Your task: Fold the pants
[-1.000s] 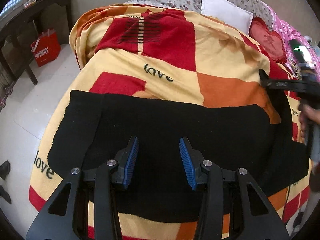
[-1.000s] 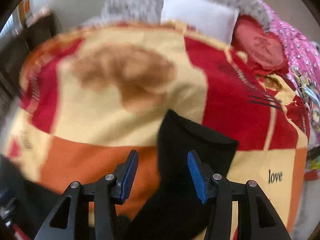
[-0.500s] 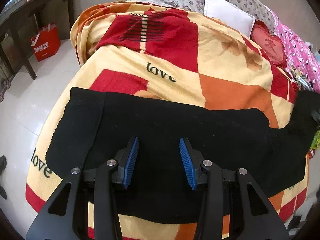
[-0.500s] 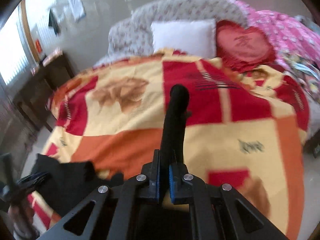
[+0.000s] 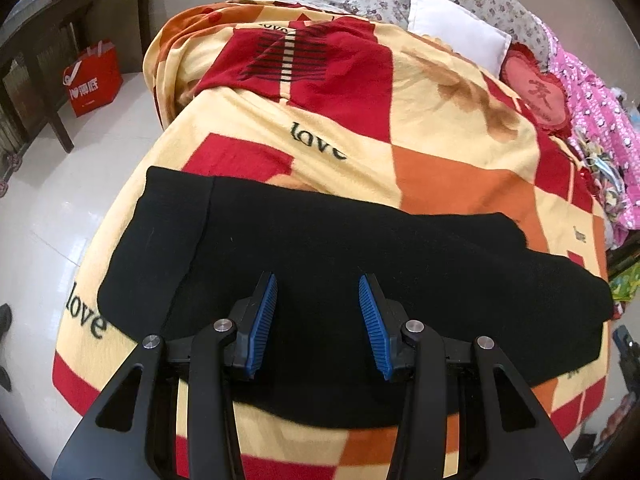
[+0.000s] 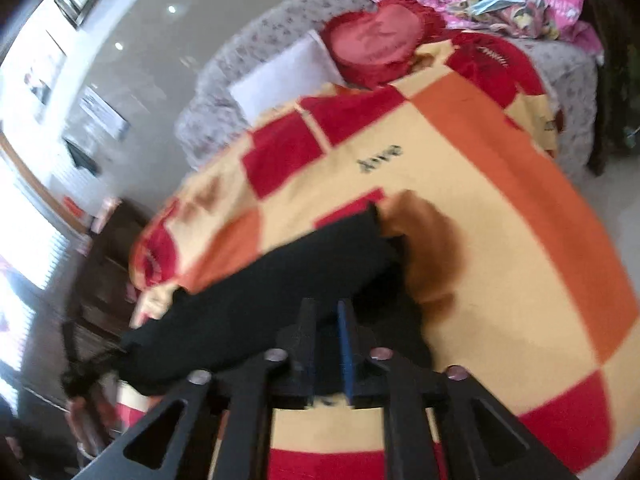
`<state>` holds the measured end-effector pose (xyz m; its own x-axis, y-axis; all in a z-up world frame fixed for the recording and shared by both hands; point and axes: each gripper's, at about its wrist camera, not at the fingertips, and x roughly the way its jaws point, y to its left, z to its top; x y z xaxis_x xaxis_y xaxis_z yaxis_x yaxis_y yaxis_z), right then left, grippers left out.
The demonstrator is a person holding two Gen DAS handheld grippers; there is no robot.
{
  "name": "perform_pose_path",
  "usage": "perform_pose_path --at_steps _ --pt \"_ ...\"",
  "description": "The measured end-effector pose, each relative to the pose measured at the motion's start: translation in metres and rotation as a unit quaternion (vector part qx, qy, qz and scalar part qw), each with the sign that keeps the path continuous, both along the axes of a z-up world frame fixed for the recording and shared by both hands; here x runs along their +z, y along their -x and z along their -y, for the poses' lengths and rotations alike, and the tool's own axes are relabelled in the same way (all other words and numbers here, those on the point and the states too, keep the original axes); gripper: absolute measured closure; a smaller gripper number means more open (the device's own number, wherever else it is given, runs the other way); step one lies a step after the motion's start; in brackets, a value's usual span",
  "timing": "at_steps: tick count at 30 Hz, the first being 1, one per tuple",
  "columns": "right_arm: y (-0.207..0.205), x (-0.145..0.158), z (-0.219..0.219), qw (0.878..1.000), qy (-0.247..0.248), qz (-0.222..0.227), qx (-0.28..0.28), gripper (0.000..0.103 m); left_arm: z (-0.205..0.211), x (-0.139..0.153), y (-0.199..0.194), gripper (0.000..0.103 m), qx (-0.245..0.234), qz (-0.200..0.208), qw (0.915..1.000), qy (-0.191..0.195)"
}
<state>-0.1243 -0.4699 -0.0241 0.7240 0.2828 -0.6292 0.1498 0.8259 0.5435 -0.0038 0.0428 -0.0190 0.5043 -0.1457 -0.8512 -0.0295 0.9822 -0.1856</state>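
Black pants (image 5: pixel 320 248) lie spread across the near end of a bed with a red, orange and yellow checked blanket (image 5: pixel 440 128). My left gripper (image 5: pixel 318 320) is open and hovers just above the middle of the pants, holding nothing. My right gripper (image 6: pixel 326 344) is shut on the leg end of the pants (image 6: pixel 280 280), which is lifted and drapes from the jaws toward the left. The right wrist view is blurred. At the right edge of the left wrist view the pants' end is raised (image 5: pixel 580 300).
A white pillow (image 5: pixel 456 36), a red heart cushion (image 5: pixel 536 92) and pink bedding (image 5: pixel 600 120) lie at the head of the bed. A dark wooden table (image 5: pixel 48 40) and a red bag (image 5: pixel 92 80) stand on the tiled floor to the left.
My right gripper closed on the pant leg end, lifted it and swung over the bed. My left gripper stayed open above the pants.
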Motion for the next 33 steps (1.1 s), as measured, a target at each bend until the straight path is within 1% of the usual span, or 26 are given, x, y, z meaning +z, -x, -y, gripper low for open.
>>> perform_pose_path --at_steps 1,3,5,7,9,10,12,14,17,20,22,25,27,30,33 --pt "-0.005 -0.004 -0.005 1.0 0.005 -0.01 0.002 0.055 0.0 0.001 0.004 0.061 -0.003 0.0 1.0 0.005" --pt "-0.01 -0.012 -0.008 1.0 0.009 -0.022 0.001 0.054 -0.001 0.002 0.01 0.061 -0.009 -0.003 0.9998 0.015" --pt "-0.017 -0.025 -0.01 1.0 -0.003 -0.03 -0.002 0.054 -0.005 -0.001 0.019 0.059 -0.016 -0.018 0.9984 0.05" --pt "-0.024 -0.037 -0.012 0.999 -0.02 -0.035 0.002 0.054 -0.007 -0.002 0.028 0.051 -0.019 -0.027 0.9961 0.082" --pt "-0.028 -0.041 -0.014 0.999 -0.027 -0.031 0.002 0.054 -0.008 0.001 0.039 0.048 -0.02 -0.024 0.9947 0.098" --pt "-0.03 -0.041 -0.016 0.999 -0.027 -0.026 0.002 0.054 -0.007 0.003 0.043 0.043 -0.021 -0.022 0.9941 0.104" --pt "-0.034 -0.042 -0.018 0.999 -0.03 -0.025 0.007 0.054 -0.005 0.004 0.051 0.036 -0.028 -0.023 0.9907 0.131" --pt "-0.038 -0.043 -0.02 0.999 -0.032 -0.026 0.009 0.054 -0.002 0.001 0.055 0.035 -0.031 -0.039 0.9876 0.149" --pt "-0.04 -0.042 -0.022 0.999 -0.029 -0.029 0.014 0.054 -0.008 -0.004 0.058 0.035 -0.019 -0.06 0.9811 0.183" --pt "-0.04 -0.044 -0.019 0.999 -0.039 -0.026 0.015 0.054 -0.01 -0.005 0.053 0.035 -0.01 -0.068 0.977 0.202" --pt "-0.04 -0.045 -0.016 0.998 -0.052 -0.024 0.01 0.054 -0.009 -0.006 0.05 0.035 -0.01 -0.074 0.9714 0.225" --pt "-0.039 -0.046 -0.016 0.998 -0.056 -0.024 0.01 0.054 0.0 -0.017 0.047 0.035 -0.017 -0.105 0.9661 0.235" --pt "-0.04 -0.046 -0.015 0.998 -0.058 -0.023 0.011 0.054 0.001 -0.023 0.047 0.035 -0.017 -0.117 0.9625 0.244" --pt "-0.042 -0.048 -0.014 0.998 -0.067 -0.019 0.007 0.054 -0.002 -0.02 0.043 0.035 -0.003 -0.105 0.9628 0.249" --pt "-0.044 -0.051 -0.011 0.997 -0.083 -0.005 -0.005 0.054 -0.002 -0.019 0.036 0.035 0.007 -0.097 0.9638 0.248"
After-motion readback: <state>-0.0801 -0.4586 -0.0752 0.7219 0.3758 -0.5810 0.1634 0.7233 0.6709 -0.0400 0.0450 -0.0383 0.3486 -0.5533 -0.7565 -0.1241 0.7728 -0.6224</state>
